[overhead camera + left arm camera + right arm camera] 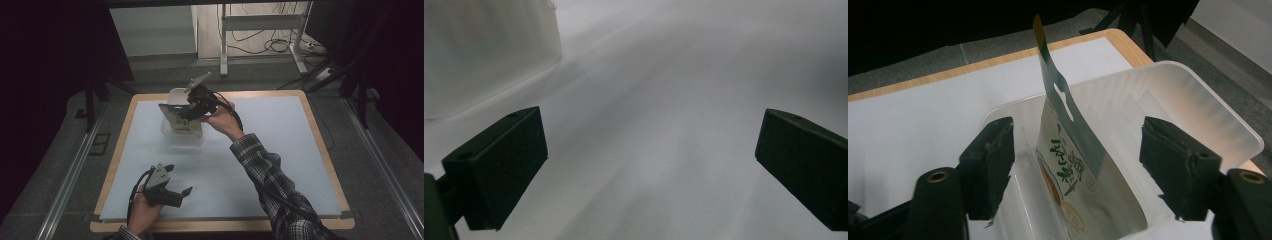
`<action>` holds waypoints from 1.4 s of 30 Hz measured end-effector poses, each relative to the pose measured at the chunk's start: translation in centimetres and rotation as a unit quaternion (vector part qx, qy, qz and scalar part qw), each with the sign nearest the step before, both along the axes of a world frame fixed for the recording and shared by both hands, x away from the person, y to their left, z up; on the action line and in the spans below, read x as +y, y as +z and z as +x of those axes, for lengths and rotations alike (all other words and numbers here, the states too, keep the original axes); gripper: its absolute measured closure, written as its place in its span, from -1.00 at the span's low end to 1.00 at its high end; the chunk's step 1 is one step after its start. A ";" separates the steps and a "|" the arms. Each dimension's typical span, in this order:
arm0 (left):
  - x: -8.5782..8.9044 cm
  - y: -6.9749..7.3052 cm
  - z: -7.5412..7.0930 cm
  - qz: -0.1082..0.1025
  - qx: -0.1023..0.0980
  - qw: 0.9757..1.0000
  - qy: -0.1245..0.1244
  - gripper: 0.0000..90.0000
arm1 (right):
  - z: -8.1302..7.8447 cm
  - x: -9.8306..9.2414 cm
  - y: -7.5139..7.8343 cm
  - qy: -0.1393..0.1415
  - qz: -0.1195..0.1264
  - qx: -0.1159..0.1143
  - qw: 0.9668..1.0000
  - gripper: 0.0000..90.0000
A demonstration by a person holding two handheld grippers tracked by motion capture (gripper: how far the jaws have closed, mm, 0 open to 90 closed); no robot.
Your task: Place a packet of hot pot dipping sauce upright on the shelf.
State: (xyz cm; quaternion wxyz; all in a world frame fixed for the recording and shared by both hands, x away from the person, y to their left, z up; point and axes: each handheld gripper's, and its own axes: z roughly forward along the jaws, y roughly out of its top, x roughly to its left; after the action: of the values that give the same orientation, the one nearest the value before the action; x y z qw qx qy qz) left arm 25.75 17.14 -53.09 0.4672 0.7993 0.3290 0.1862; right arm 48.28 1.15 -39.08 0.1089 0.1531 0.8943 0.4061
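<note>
A flat pouch with a green header and printed label stands upright in a translucent plastic container at the table's far middle. My right gripper hovers just over the container's right side. In the right gripper view the right gripper is open. The pouch rises between the two jaws and touches neither; the container's rim curves behind it. My left gripper rests near the front left of the table, open and holding nothing. In the left gripper view the left gripper points across bare white sheet.
A white sheet covers the wooden table. The container's side shows at the upper left of the left gripper view. Beyond the table's far edge stand a desk frame and floor cables.
</note>
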 end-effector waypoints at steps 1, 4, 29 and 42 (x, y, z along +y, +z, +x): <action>0.0 0.0 0.0 0.000 0.000 1.000 0.000 -1.00 | 0.0 -0.1 0.0 0.000 0.000 0.002 1.000 -0.34; 0.0 0.0 0.0 -0.001 0.001 1.000 -0.001 -1.00 | 0.0 -0.4 0.0 -0.003 0.002 0.003 1.000 -0.38; 0.1 0.1 0.0 -0.006 0.001 1.000 -0.002 -1.00 | -1.2 -3.2 0.4 0.002 0.014 0.003 1.000 -0.74; 0.1 0.1 0.0 -0.003 -0.006 1.000 0.001 -1.00 | -1.7 -4.9 -0.1 -0.002 0.020 0.013 1.000 -0.80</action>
State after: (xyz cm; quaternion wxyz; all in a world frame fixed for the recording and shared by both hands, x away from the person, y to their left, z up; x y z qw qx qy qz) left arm 25.72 17.21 -53.03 0.4713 0.7966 0.3271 0.1905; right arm 46.57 -3.74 -39.22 0.0946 0.1627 0.8869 0.4218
